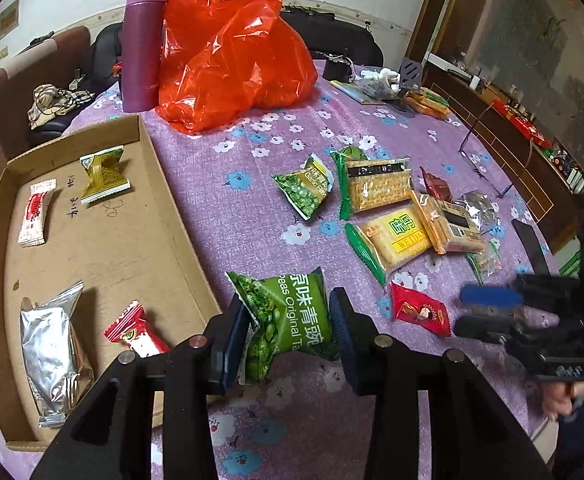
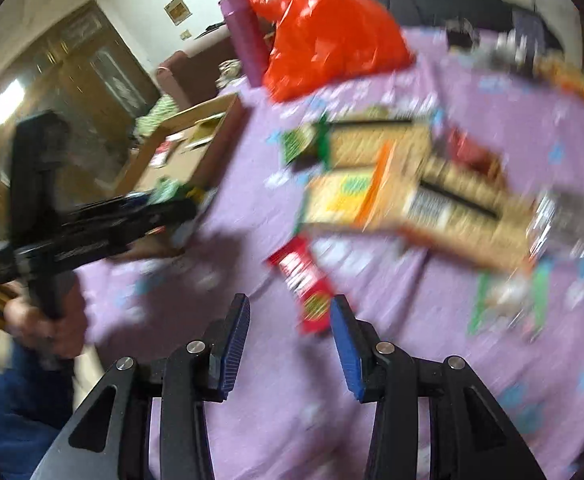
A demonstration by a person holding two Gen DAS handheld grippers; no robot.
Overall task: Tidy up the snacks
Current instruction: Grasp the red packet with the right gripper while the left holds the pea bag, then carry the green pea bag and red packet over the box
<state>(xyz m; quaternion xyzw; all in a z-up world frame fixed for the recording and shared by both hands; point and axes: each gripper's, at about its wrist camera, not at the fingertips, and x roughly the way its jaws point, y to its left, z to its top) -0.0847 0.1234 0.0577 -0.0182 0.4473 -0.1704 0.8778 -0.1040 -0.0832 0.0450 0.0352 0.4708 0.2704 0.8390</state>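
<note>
Snacks lie scattered over a purple flowered tablecloth (image 1: 251, 208), with a shallow cardboard tray (image 1: 163, 184) as the landmark for everything else. Inside the tray sit five wrapped snacks: an olive-green packet (image 1: 105, 174) toward its far end, a red-and-white candy (image 1: 35, 214) near its outer wall, a silver foil pouch (image 1: 53, 354) at its near end, and a small red-and-white sweet (image 1: 137, 332) just beside the pouch. Just off the tray's near corner, the left gripper (image 1: 287, 332) has its blue pads pressed against both sides of a green pea packet (image 1: 292, 316), which crumples between them and is held above the cloth. Farther from the tray, loose on the cloth, are a second green pea packet (image 1: 304, 190), a cracker pack with a green end (image 1: 376, 188), a yellow biscuit pack (image 1: 392, 240), an orange-edged cracker pack (image 1: 448, 224), and a small red candy (image 1: 420, 314) lying nearest the right gripper (image 1: 488, 312), which enters from the side away from the tray. In the heavily blurred right wrist view, that gripper's jaws stand apart with nothing pinched, and a red wrapped candy (image 2: 304, 280) lies on the cloth just ahead of the gap between its fingers (image 2: 344, 328). Beyond the tray's far end stand a purple flask (image 1: 141, 44) and a bulging orange-red plastic bag (image 1: 231, 48), touching each other. A hand (image 2: 47, 320) grips the left gripper's handle in that same blurred view.
</note>
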